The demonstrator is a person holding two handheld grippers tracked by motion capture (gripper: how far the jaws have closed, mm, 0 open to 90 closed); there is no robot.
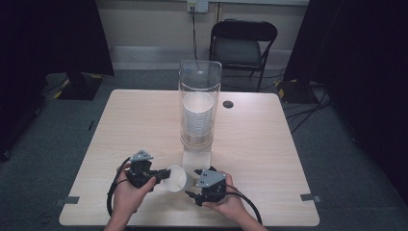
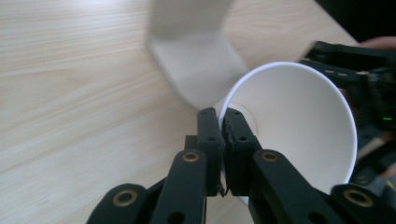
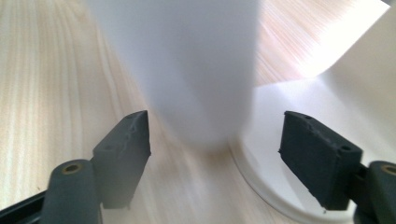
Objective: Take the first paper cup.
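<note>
White paper cup, smooth and conical, lying tipped on pale wood-grain table between both hands, its thin rim being pinched by clenched left gripper. Right gripper standing released, jaws wide around blurred white cup wall. Clear plastic dispenser tube holding stacked ribbed cups, standing behind.
</note>
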